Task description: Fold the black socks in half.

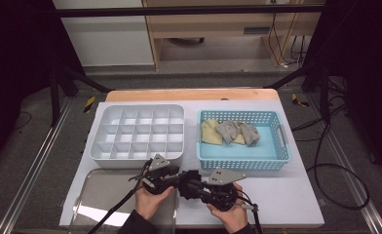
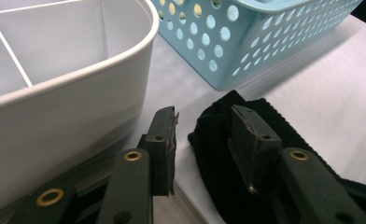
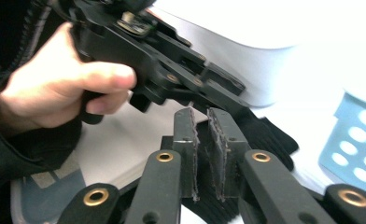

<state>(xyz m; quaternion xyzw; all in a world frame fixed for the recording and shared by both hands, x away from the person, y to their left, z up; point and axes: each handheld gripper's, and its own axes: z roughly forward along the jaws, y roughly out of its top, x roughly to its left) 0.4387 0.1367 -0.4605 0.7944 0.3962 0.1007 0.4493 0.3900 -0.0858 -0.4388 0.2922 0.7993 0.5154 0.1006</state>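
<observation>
My left tool [image 2: 202,135] half open over black sock [image 2: 218,186] on bench [image 2: 321,93], one pad on sock, no grip. My right tool [image 3: 202,140] nearly closed, sock behind, grip unclear. Beyond: white divided tray [image 1: 136,130], likely destination; blue basket [image 1: 242,161] with more socks [image 1: 230,131].

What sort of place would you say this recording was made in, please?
Probably a lab or workshop bench set up for recording: a white-covered table inside a dark metal frame, loose cables on the floor, and a wooden workbench behind.
</observation>
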